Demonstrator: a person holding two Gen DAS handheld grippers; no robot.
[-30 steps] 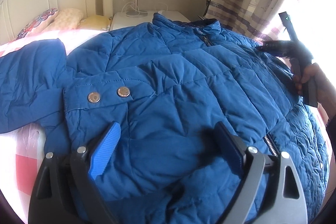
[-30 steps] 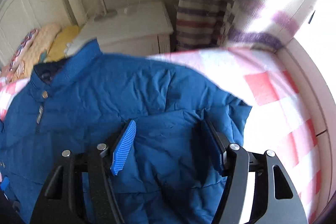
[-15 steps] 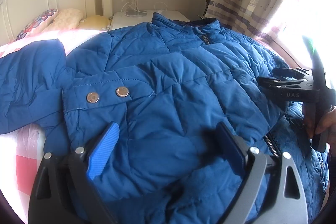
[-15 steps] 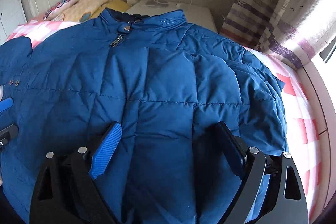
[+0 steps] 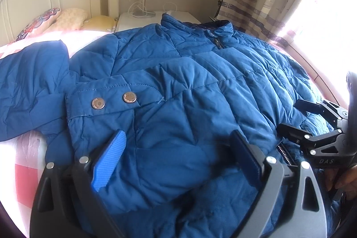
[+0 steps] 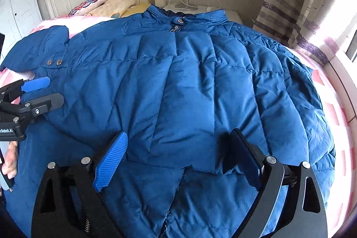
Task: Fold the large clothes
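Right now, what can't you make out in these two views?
- Blue quilted puffer jacket: hem, both views, hidden behind the gripper frames and cut by the bottom edge.
- Window side, left wrist view: washed out by glare.
- Pink checked bedsheet: mostly under the jacket.

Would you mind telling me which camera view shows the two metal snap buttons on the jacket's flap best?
The left wrist view: the snap buttons sit large and sharp, just beyond the open left gripper. The right wrist view shows them only as two tiny dots near the frame's left edge.
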